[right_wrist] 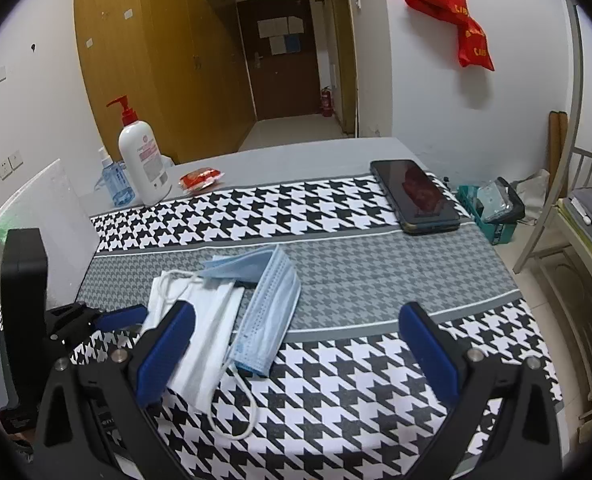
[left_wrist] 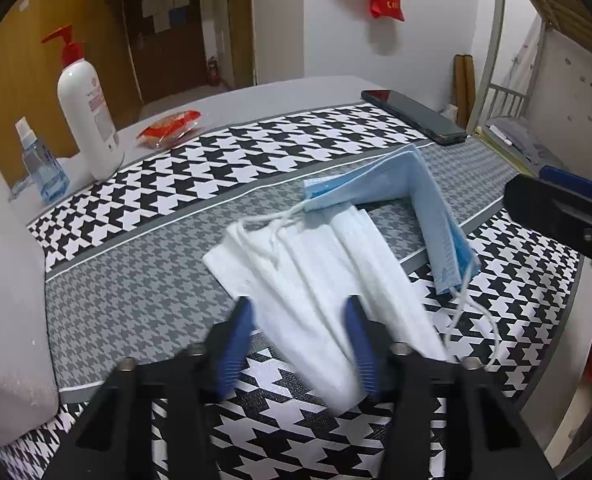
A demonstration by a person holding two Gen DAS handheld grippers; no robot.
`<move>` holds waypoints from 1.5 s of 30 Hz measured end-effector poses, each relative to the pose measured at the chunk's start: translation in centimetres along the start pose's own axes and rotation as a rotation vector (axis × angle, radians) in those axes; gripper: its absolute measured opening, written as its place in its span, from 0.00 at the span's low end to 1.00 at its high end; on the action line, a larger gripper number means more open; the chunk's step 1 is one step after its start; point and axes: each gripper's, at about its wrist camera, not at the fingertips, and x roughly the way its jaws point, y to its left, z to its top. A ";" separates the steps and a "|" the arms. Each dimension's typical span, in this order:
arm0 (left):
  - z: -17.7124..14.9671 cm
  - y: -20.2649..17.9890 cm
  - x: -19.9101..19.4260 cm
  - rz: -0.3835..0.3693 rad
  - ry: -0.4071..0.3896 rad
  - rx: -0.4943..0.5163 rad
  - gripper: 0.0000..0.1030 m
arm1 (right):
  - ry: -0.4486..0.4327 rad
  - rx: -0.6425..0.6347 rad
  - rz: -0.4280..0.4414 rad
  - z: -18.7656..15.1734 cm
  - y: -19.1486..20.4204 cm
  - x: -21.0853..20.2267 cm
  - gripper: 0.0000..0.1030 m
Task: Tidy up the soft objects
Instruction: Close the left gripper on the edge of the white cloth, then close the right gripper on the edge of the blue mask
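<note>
A white face mask (left_wrist: 312,276) lies flat on the houndstooth table mat (left_wrist: 135,280), with a folded blue face mask (left_wrist: 416,196) across its far end. My left gripper (left_wrist: 300,320) is open, its blue pads either side of the white mask's near part, low over it. In the right wrist view the white mask (right_wrist: 203,328) and blue mask (right_wrist: 267,304) lie at the left. My right gripper (right_wrist: 296,320) is wide open and empty above the mat, its left pad over the white mask. The left gripper (right_wrist: 107,320) shows at the far left.
A black phone (right_wrist: 416,196) lies at the mat's far right. A white pump bottle (right_wrist: 141,164), a blue spray bottle (right_wrist: 113,180) and a red snack packet (right_wrist: 199,180) stand at the far left. A bed frame (right_wrist: 576,200) is right of the table.
</note>
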 end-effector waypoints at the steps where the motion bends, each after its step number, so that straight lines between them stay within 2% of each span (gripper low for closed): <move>1: 0.0 0.1 0.0 0.000 -0.003 0.002 0.29 | 0.003 -0.003 -0.001 0.0 0.1 0.1 1.00; 2: 0.0 0.2 0.0 -0.003 -0.004 0.001 0.27 | 0.007 -0.006 -0.001 0.0 0.2 0.3 1.00; 4: 0.1 0.6 -0.1 -0.004 -0.006 -0.016 0.16 | 0.011 -0.011 -0.002 0.1 0.4 0.5 1.00; 7: 0.1 1.4 -0.2 -0.054 -0.010 -0.038 0.11 | 0.016 -0.014 -0.002 0.2 0.9 0.8 1.00; 14: -0.2 2.0 -0.9 -0.086 -0.033 -0.047 0.10 | 0.031 -0.030 -0.002 0.6 1.7 1.6 1.00; 31: -0.5 3.1 -1.1 -0.116 -0.021 -0.087 0.10 | 0.123 -0.066 0.005 1.7 2.8 5.3 0.98; 33: -0.6 3.1 -1.1 -0.115 -0.021 -0.089 0.10 | 0.139 -0.053 0.025 1.7 2.6 5.7 0.88; 36: -0.7 3.0 -1.4 -0.118 -0.027 -0.085 0.10 | 0.163 -0.034 0.022 1.4 2.2 6.2 0.63; 37: -0.6 2.9 -1.4 -0.119 -0.030 -0.084 0.10 | 0.176 -0.027 0.023 1.3 2.1 6.4 0.59; 39: -0.6 2.9 -1.4 -0.121 -0.032 -0.082 0.10 | 0.199 -0.011 0.025 0.9 1.7 6.8 0.38; 41: -0.7 2.8 -1.5 -0.127 -0.032 -0.079 0.10 | 0.202 -0.011 0.013 0.7 1.6 6.8 0.26; 44: -0.7 2.6 -1.7 -0.130 -0.037 -0.074 0.10 | 0.195 -0.016 0.013 0.4 1.6 6.5 0.14; 45: -0.7 2.5 -1.7 -0.132 -0.041 -0.074 0.10 | 0.190 -0.012 0.012 0.4 1.5 6.4 0.14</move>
